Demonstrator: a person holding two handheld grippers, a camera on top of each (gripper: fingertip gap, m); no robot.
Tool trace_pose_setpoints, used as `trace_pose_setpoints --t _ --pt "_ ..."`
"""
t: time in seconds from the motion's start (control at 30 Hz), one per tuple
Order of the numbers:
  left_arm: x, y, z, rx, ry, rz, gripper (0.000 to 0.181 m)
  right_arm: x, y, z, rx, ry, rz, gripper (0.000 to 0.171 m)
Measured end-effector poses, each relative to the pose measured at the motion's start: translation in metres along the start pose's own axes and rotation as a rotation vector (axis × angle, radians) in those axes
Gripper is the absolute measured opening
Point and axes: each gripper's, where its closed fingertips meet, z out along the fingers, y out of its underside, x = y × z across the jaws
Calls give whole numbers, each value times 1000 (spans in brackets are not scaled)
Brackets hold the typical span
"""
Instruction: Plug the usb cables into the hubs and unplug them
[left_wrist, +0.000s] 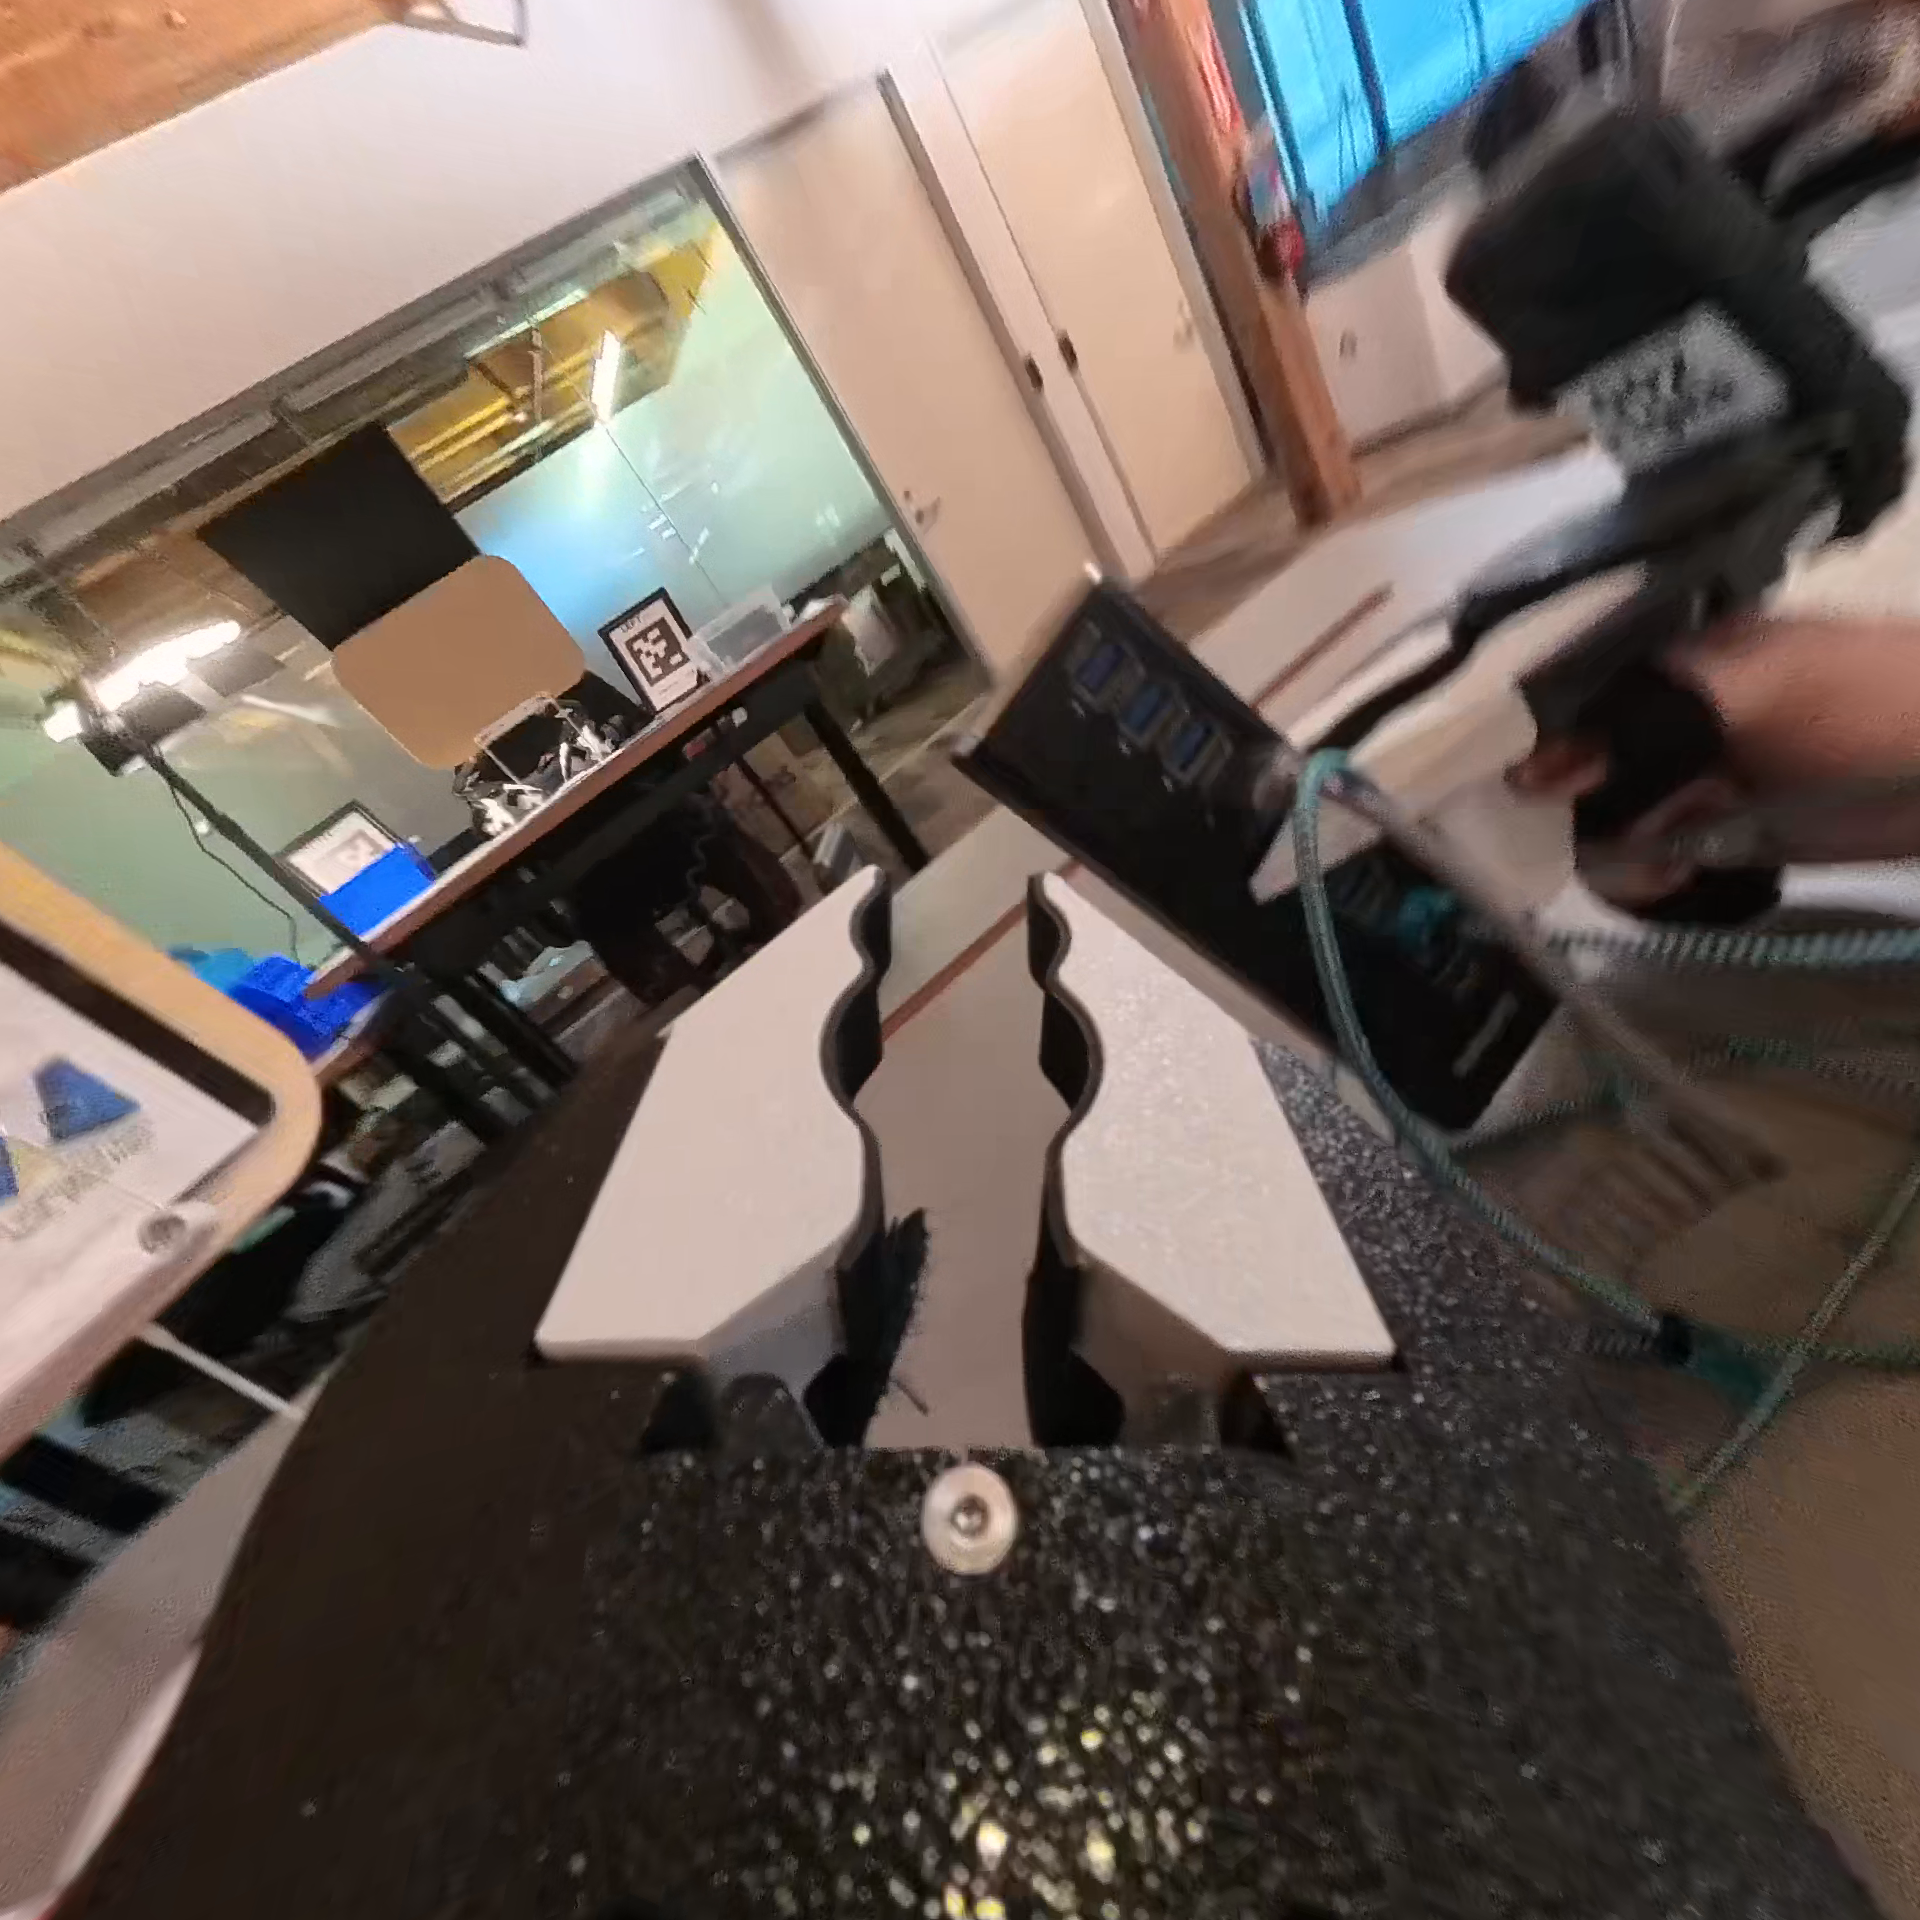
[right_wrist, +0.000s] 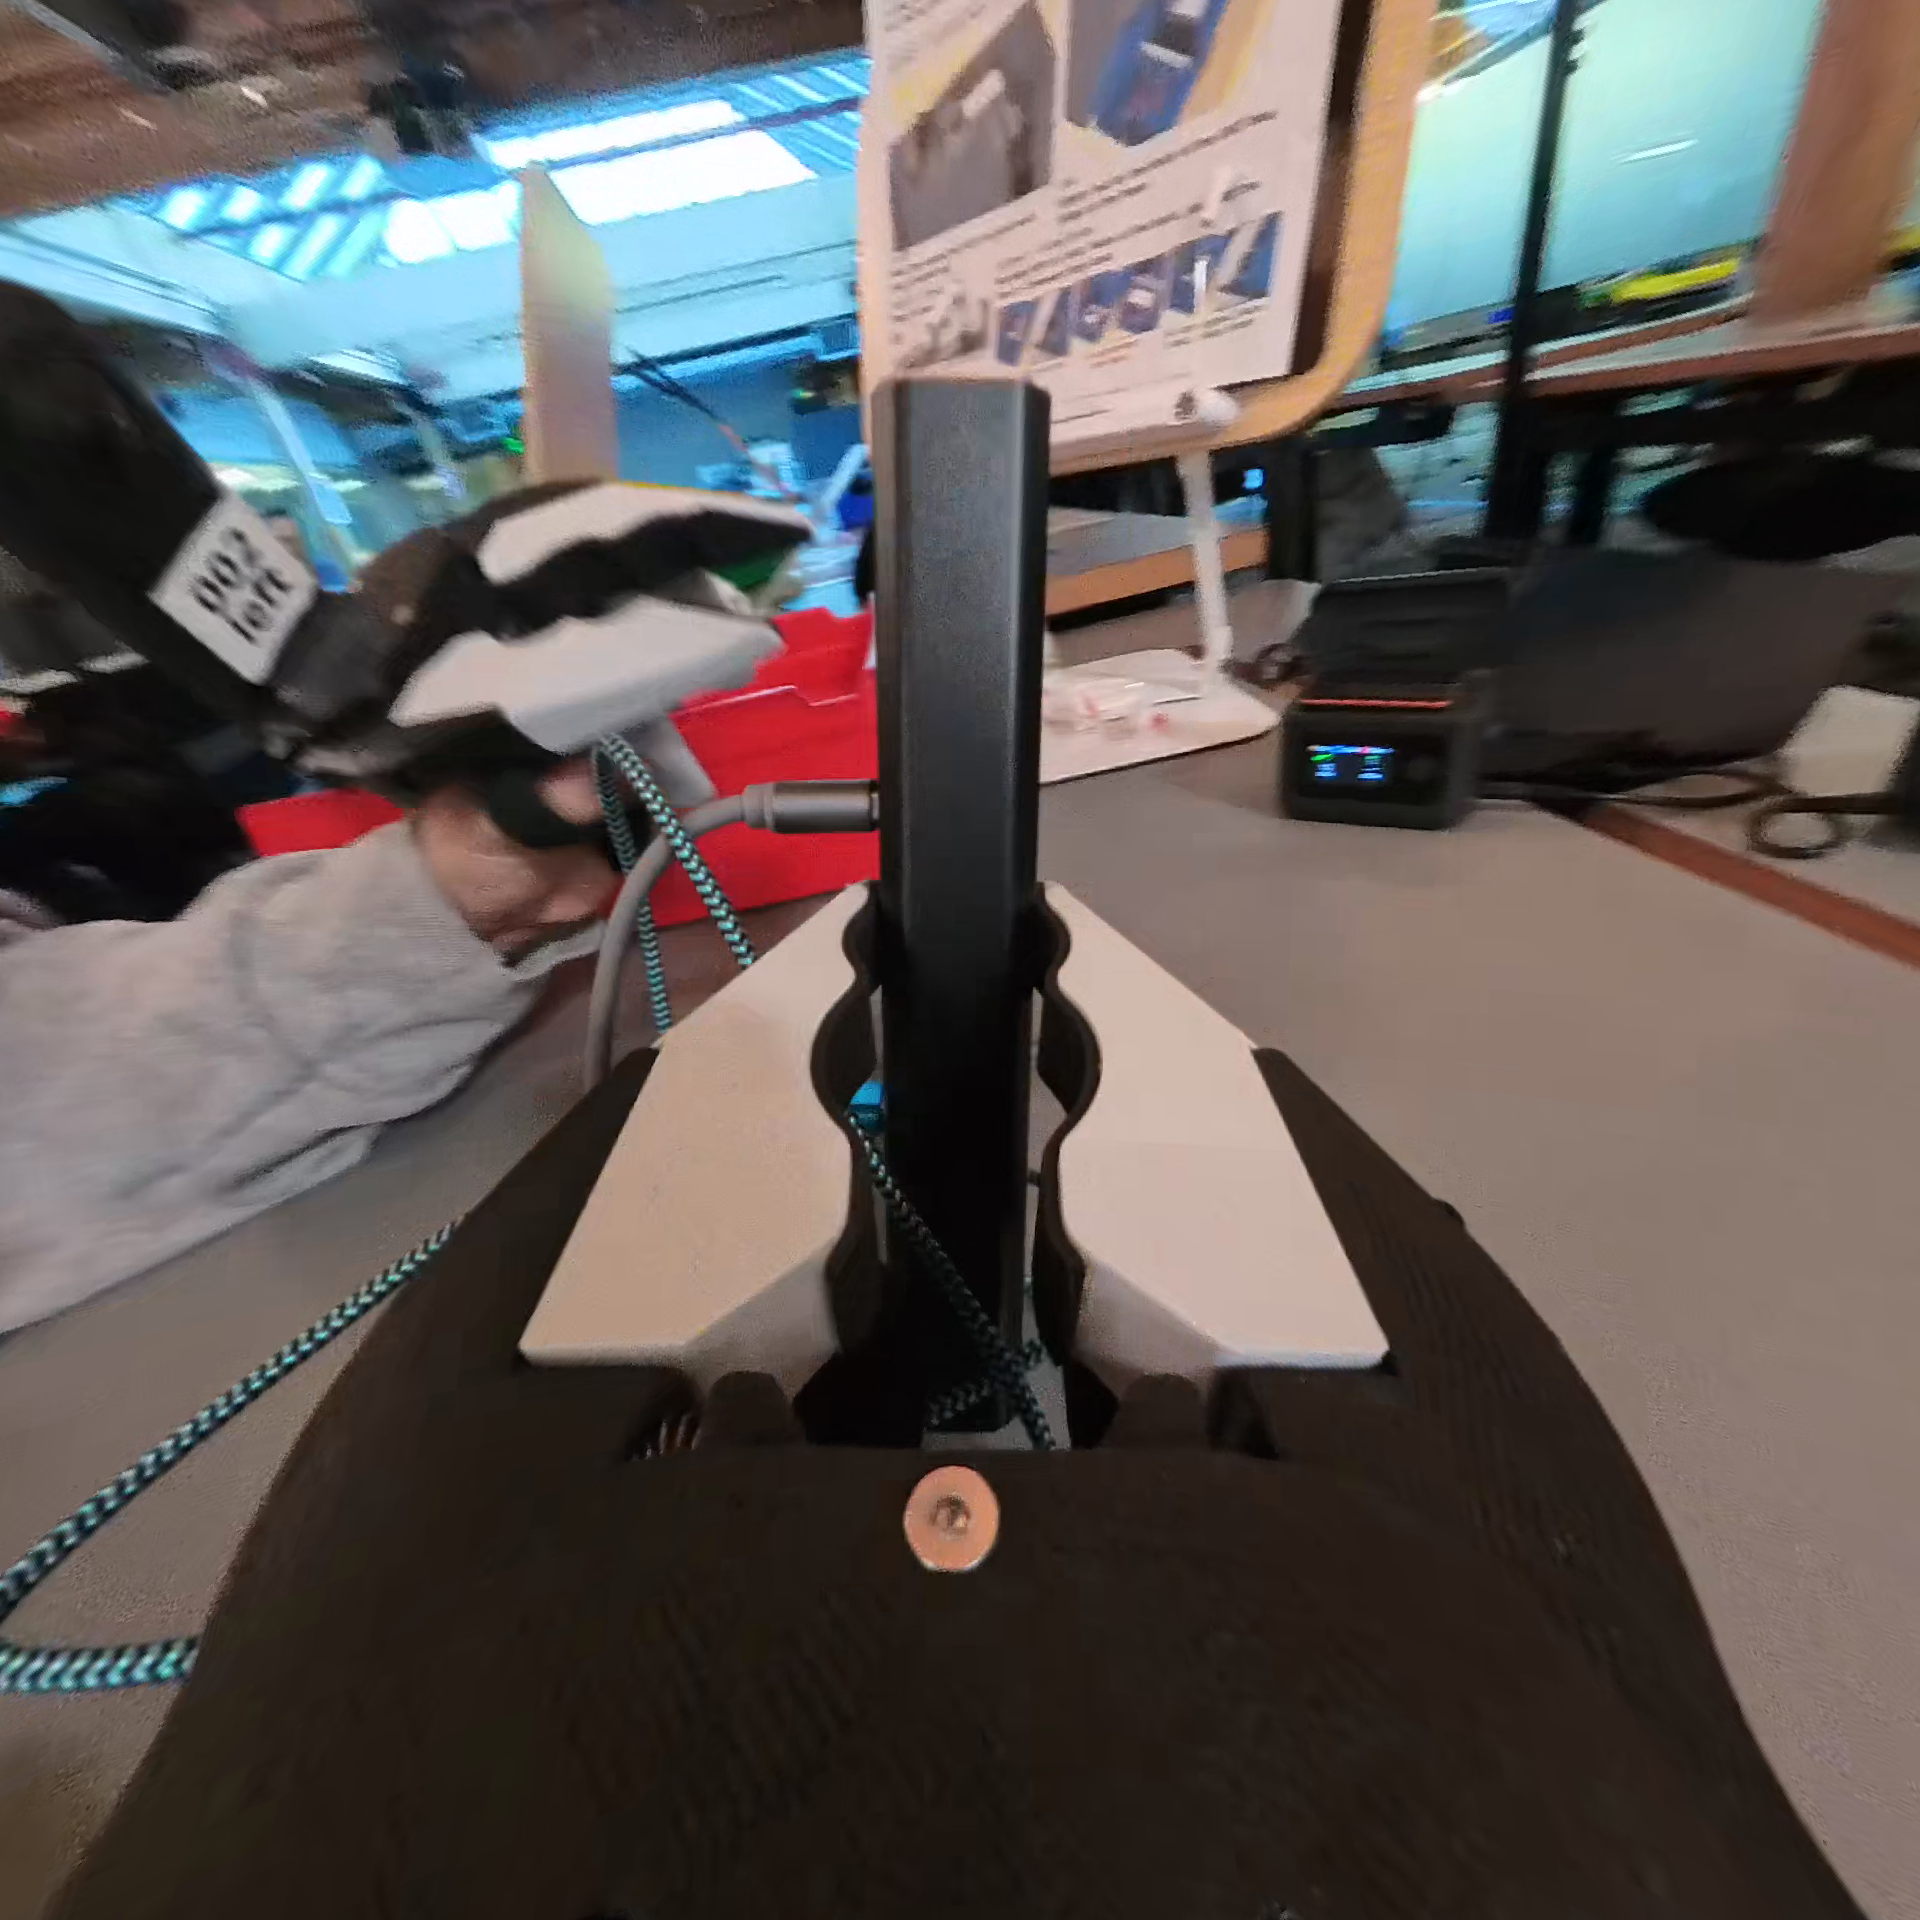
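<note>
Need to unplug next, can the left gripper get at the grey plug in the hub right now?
Probably yes. The left gripper is open and empty, and the grey plug juts from the side of the hub facing it, with nothing between.

Right hand-held gripper (right_wrist: 956, 1049) is clamped tight, fingers squeezed in. Left hand-held gripper (left_wrist: 961, 1049) hangs with fingers parted, gripping nothing, raised and tilted.
</note>
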Motion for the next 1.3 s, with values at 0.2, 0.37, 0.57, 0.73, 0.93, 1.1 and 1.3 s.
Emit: trace_pose_setpoints --t 0.2,0.37,0.57,0.73,0.93,1.1,1.3 --pt "62 -2 4 42 180 336 23 -13 9 -3 -49 -136 86 25" --pt "80 -3 -1 79 262 435 35 -25 12 -7 -69 -235 133 25" --pt "86 -11 -4 119 294 420 30 -33 22 -2 -132 -262 127 25" --pt "84 -12 -4 135 299 373 16 -36 23 -1 -143 -273 114 25" --pt "84 -6 2 102 273 386 9 -42 25 2 -159 -290 94 25" --pt "77 -1 12 1 239 346 8 -32 25 4 -162 -230 108 25" --pt "70 1 16 -62 196 383 9 -22 21 8 -153 -153 71 26"
